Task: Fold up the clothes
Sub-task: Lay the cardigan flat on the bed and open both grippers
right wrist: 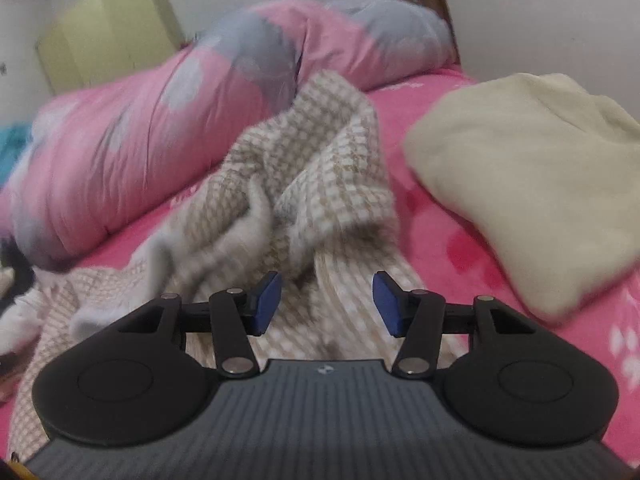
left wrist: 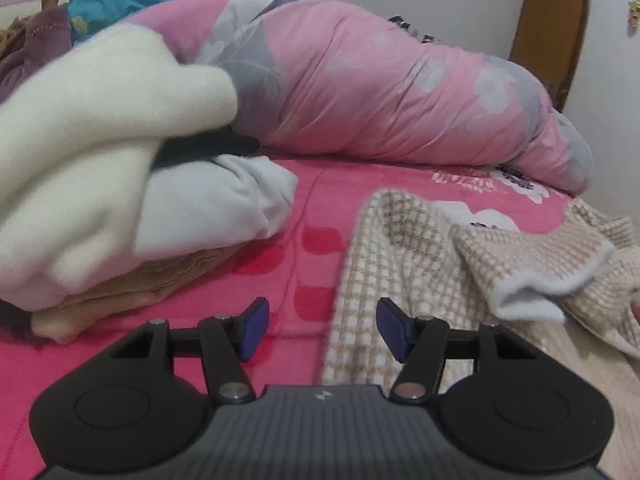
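The checked knit garment lies crumpled on the pink bedsheet, and it is the piece I take to be next for folding. In my right wrist view it heaps up at twelve o'clock from the right gripper, its ribbed part running straight under the parted blue pads, so its long axis seems to run roughly from six to twelve there. In my left wrist view the same garment sits at one to two o'clock of the left gripper, with one cuffed sleeve end flopped toward three o'clock; only its left edge passes near that pad.

Both tongs stand released, nothing between their pads; the cloth below them looks untouched, though blur makes contact hard to rule out.

So I judge the right hand the nearer one, already over the fabric, while my left must shift toward two o'clock to find an edge.

Further out: a stack of folded clothes at ten o'clock of the left gripper, a cream folded piece at two o'clock of the right, and the pink and grey duvet rolled along the far side.
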Demonstrator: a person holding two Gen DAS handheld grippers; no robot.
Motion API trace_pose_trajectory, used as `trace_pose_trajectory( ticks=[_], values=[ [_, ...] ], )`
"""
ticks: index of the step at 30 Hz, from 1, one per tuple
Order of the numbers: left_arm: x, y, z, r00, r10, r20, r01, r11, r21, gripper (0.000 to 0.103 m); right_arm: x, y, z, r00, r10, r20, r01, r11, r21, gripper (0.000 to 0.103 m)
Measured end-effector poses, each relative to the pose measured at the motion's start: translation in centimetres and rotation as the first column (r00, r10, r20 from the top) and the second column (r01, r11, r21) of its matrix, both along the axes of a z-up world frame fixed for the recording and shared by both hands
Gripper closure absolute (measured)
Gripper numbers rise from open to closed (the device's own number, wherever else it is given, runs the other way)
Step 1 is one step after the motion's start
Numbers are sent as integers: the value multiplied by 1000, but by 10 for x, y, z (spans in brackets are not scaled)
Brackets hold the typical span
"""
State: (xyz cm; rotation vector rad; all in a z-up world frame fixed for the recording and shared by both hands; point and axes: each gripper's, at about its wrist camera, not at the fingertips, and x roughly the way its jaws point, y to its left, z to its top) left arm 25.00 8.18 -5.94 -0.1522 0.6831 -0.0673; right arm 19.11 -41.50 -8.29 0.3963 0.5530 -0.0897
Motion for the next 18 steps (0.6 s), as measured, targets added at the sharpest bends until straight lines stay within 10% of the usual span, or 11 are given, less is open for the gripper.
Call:
trace_pose_trajectory(
  ticks=[5,9,13,16,18],
  values=[
    [-51,-23,33,986,-165,23,165,986,-20,25,-46,-10,26,996,79,29,-79,997,-19,43],
    [-98,-51,36,926,-379,-9,378,925,-19,11,-100,7,26,977,208,-41,-211,971,-113,22],
    [-147,-82,25,885,-464,-39,466,881,85,8,-134,29,10,965,228,-133,-258,920,-294,22],
    [-161,-102,6,886,-453,-100,464,875,137,9,-138,37,-8,974,141,-175,-206,874,-440,30],
    [-169,-112,-9,895,-430,-122,446,875,187,12,-140,34,-10,974,171,-145,-216,895,-391,69]
  ],
)
